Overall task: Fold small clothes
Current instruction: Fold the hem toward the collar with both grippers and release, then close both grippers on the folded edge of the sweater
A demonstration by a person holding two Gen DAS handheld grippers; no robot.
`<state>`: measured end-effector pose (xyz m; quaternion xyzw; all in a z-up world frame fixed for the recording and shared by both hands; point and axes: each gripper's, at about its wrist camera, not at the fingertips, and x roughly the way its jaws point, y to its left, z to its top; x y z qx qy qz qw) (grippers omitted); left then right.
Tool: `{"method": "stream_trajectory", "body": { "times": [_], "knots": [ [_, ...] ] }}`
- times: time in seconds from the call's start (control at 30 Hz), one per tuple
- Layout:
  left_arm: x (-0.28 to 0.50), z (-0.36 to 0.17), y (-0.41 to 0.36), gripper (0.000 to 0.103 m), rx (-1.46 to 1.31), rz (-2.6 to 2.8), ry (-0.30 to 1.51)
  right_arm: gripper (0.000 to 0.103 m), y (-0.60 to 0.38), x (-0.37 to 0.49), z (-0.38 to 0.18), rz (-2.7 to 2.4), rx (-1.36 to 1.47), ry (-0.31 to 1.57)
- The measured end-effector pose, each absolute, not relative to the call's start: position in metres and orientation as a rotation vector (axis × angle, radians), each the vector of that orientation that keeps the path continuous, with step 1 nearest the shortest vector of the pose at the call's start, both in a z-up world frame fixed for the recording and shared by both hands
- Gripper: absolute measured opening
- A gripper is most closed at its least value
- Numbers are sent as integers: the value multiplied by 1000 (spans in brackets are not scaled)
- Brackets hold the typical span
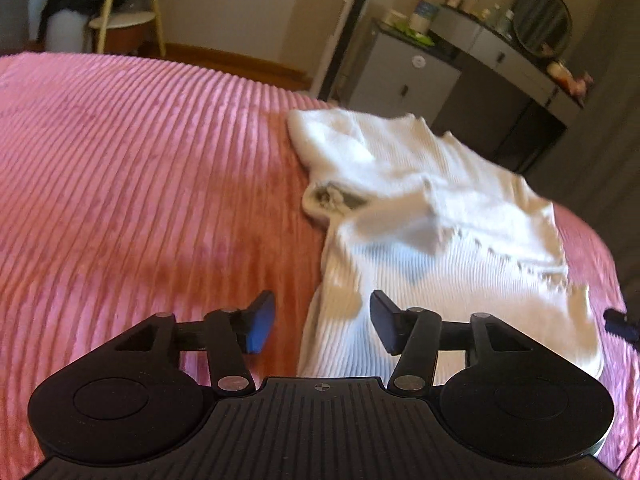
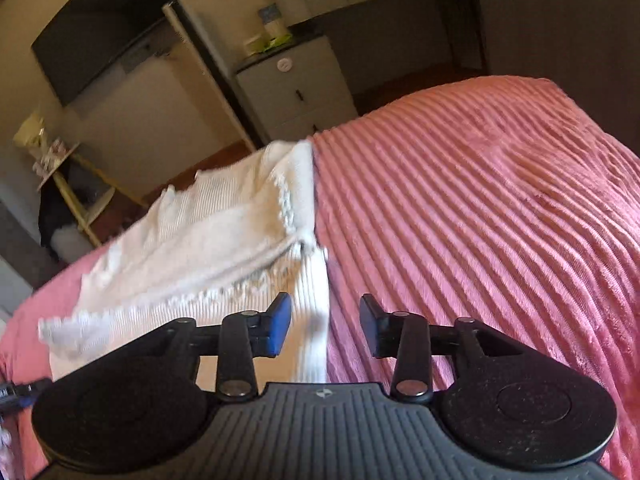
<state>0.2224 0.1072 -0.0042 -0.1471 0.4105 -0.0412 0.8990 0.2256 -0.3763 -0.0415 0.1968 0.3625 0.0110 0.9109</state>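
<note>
Pink ribbed plush bedspread point(image 1: 140, 168) covers the bed, with grey cabinets point(image 1: 404, 80) at the upper right of the left wrist frame. On it lies a white ribbed knit top point(image 1: 432, 216), folded over itself, centre-right. Left tongs point(image 1: 322, 322) and right tongs point(image 2: 324, 326) both stand spread, pinching nothing, above its near edge.

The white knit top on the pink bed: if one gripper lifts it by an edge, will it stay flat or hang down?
The white knit top would probably droop: it already lies in soft folds. It looks thin, so likely light. The ribbed bedspread may drag on it when pushed.
</note>
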Motion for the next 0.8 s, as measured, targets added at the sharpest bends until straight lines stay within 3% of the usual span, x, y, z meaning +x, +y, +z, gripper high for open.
{"method": "stream_trajectory", "body": {
  "times": [0.2, 0.3, 0.4, 0.47, 0.57, 0.63, 0.7, 0.8],
  "knots": [
    [221, 1, 88, 81, -154, -105, 770, 40, -360, 236, -53, 54, 340, 760],
    [231, 0, 84, 82, -124, -96, 733, 49, -355, 243, -57, 70, 313, 760],
    [248, -4, 77, 81, -84, -103, 715, 52, -352, 252, -61, 74, 299, 762],
    [257, -7, 67, 76, -10, -104, 692, 52, -352, 258, -64, 76, 294, 763],
    [265, -9, 54, 55, 75, -112, 648, 47, -355, 264, -68, 85, 289, 767],
    [267, -10, 49, 28, 87, -127, 624, 36, -357, 266, -69, 97, 288, 762],
    [269, -11, 45, 12, 99, -138, 617, 14, -358, 268, -68, 116, 278, 752],
    [272, -16, 44, 11, 111, -161, 616, 9, -355, 267, -64, 145, 244, 727]
  ]
}}
